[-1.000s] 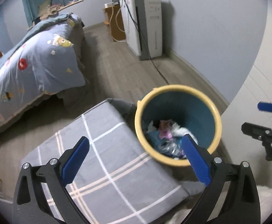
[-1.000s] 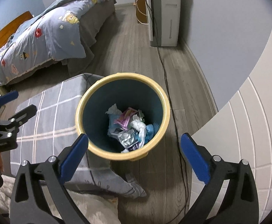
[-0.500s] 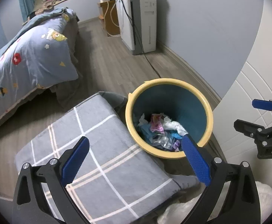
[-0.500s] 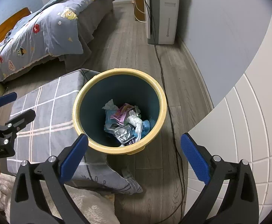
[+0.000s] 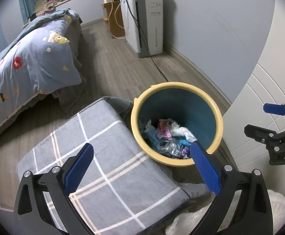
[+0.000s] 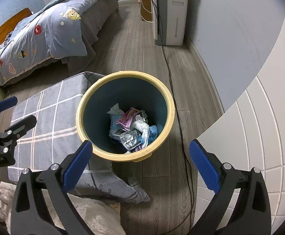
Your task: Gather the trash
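Note:
A blue bin with a yellow rim (image 5: 218, 115) (image 6: 169, 105) stands on the wood floor beside a grey checked cushion (image 5: 103, 156) (image 6: 50, 117). Crumpled wrappers and tissue (image 5: 169, 137) (image 6: 132, 125) lie in its bottom. My left gripper (image 5: 142, 162) is open and empty, above the cushion's edge and the bin's near rim; it also shows in the right wrist view (image 6: 13, 109). My right gripper (image 6: 140, 160) is open and empty, above the bin's near rim; it also shows in the left wrist view (image 5: 263, 117).
A bed with a blue patterned duvet (image 5: 30, 58) (image 6: 44, 33) stands at the left. A white appliance (image 5: 150, 19) (image 6: 169, 9) stands by the far wall, its black cable (image 6: 173, 90) running along the floor past the bin. A white panelled door (image 6: 260, 127) is at the right. A white fluffy blanket (image 6: 83, 211) lies below.
Both grippers have drawn back and up a little from the bin, so it sits lower and smaller in view. Both stay open and empty. The trash has not moved.

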`<state>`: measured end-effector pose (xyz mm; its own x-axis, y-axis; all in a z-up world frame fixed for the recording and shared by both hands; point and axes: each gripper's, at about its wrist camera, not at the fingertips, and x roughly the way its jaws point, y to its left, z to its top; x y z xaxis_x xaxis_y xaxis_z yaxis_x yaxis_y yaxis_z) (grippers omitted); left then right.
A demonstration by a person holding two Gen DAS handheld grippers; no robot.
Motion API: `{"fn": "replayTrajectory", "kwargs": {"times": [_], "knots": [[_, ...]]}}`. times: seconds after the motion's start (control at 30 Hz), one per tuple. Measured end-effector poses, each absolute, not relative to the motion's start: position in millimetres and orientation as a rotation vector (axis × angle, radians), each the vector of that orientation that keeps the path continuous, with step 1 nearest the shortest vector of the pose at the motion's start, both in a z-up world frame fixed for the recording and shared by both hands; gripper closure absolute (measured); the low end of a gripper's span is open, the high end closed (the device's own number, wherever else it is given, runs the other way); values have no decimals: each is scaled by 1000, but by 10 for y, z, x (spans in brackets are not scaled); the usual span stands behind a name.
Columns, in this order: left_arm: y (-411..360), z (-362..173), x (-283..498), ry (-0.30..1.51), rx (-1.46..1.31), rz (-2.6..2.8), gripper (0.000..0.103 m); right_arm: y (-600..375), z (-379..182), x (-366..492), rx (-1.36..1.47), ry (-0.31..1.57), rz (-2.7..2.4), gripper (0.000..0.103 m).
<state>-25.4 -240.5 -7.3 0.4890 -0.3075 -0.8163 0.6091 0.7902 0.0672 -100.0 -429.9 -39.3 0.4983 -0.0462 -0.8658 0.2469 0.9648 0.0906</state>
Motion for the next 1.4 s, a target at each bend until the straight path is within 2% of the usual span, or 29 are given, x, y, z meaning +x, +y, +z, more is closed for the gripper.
{"fn": "replayTrajectory", "kwargs": {"times": [1.4], "knots": [[-2423, -120, -265, 910, 378, -581, 5, -4293, -438, -1008, 216, 1048, -178, 6]]}}
